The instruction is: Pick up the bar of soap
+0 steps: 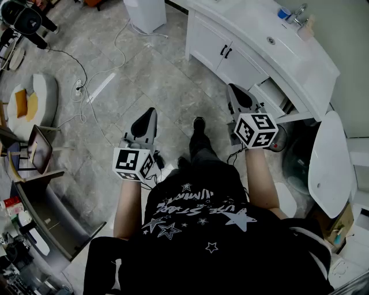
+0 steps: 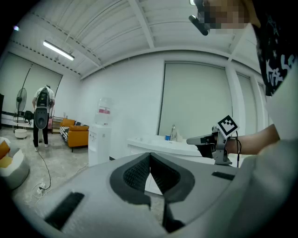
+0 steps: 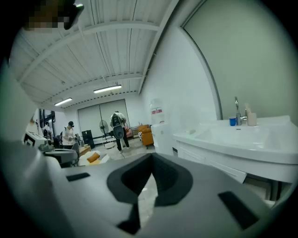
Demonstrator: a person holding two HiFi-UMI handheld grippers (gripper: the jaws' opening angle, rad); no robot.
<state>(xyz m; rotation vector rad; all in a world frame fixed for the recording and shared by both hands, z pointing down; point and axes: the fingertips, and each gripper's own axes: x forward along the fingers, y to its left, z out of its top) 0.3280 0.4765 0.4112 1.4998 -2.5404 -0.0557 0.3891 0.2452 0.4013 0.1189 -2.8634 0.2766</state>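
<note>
A bar of soap is not clearly visible in any view. On the white vanity (image 1: 300, 63), at its back edge, a small beige thing (image 1: 308, 26) stands just beside the faucet (image 1: 298, 14). It is too small to tell if this is the soap. A blue cup (image 1: 283, 12) is on the other side of the faucet. In the right gripper view the same three things stand together behind the basin.

The vanity has cabinet doors with black handles, and a drawer (image 1: 271, 95) is pulled open, near the right gripper (image 1: 235, 92).

The right gripper is held in the air in front of the vanity, well apart from the beige thing. Its jaws are fully together, and nothing is between them. The left gripper (image 1: 147, 118) is held over the grey tile floor (image 1: 155, 69), farther from the vanity. In its own view its two pads (image 2: 139, 172) meet at the tips, with nothing between them.

Both forearms of the person reach forward from a black shirt with white stars (image 1: 202, 219). White cables (image 1: 109, 66) lie on the floor, and a white water dispenser (image 1: 144, 11) stands at the wall.
</note>
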